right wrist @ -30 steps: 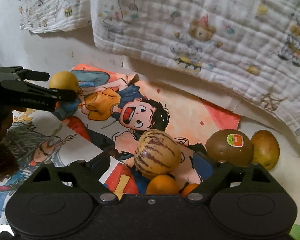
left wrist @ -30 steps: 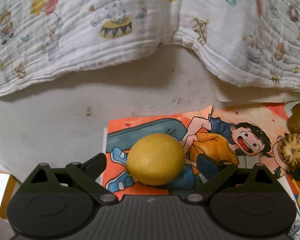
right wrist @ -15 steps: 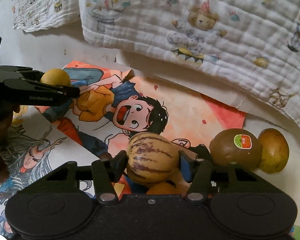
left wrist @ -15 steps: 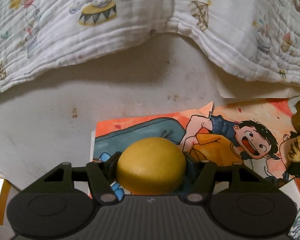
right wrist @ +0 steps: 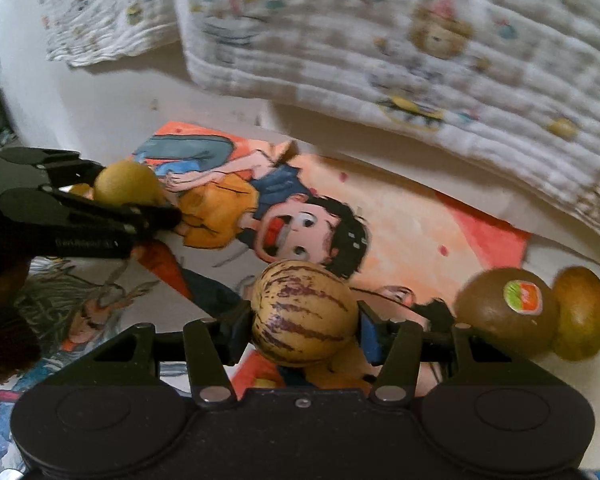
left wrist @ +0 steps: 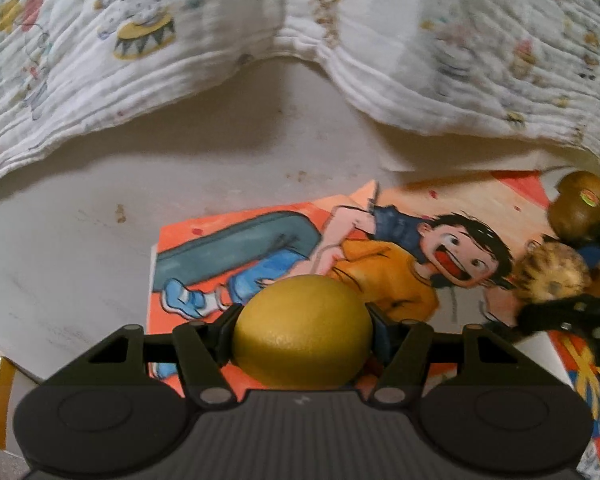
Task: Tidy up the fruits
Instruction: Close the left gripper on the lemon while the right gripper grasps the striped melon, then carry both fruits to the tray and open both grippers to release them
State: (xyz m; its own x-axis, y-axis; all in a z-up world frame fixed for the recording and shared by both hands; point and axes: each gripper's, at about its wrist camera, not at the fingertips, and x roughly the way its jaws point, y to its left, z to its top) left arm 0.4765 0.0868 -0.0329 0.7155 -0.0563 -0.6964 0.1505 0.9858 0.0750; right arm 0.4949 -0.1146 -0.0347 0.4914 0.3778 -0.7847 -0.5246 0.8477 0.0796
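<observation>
Your left gripper is clamped on the lemon and your right gripper on the striped melon, both over the comic poster, so each can be carried off for sorting.

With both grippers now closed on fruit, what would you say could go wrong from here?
1. The left gripper pinches the round yellow fruit at its sides only; it might roll out when lifted.
2. An orange fruit lies right under the striped melon in the right gripper; lifting could nudge it.
3. The stickered kiwi sits close beside the right fingers and may get bumped.
</observation>
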